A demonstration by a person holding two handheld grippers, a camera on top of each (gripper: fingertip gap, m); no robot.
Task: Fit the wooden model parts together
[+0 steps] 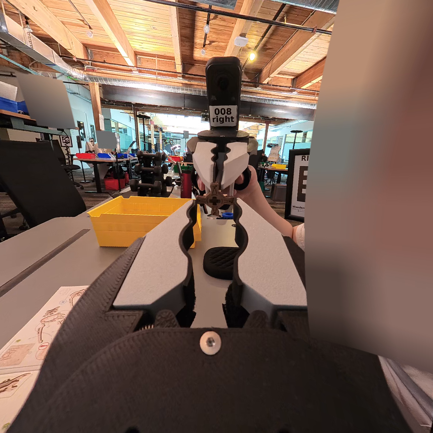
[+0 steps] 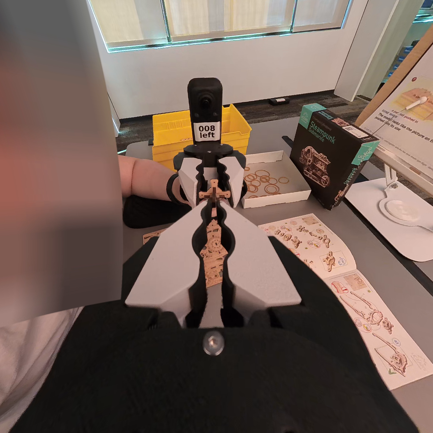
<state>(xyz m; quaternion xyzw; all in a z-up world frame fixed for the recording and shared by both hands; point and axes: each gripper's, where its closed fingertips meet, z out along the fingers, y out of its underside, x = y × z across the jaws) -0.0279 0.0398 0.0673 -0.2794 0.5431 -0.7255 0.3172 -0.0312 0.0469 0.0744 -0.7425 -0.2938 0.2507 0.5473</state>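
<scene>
A cross-shaped wooden part (image 1: 214, 199) is held in the air between the two grippers, which face each other. My left gripper (image 1: 215, 204) is shut on it, one finger on each side arm; the right wrist view shows this too, with the part (image 2: 214, 193) inside the left gripper (image 2: 214, 195). My right gripper (image 2: 212, 202) is shut on a thin wooden piece (image 2: 212, 207) that meets the middle of the cross. It also shows in the left wrist view (image 1: 219, 184). The joint itself is hidden by the fingertips. A wooden parts sheet (image 2: 213, 253) lies on the table below.
A yellow bin (image 1: 140, 220) stands at the far side of the grey table (image 1: 46, 246). A white tray of rubber bands (image 2: 269, 180), the kit box (image 2: 328, 159), an instruction sheet (image 2: 328, 269), a black pad (image 1: 220, 262) and a board on a white stand (image 2: 403, 215) surround the work spot. The grippers are tip to tip, or close to it.
</scene>
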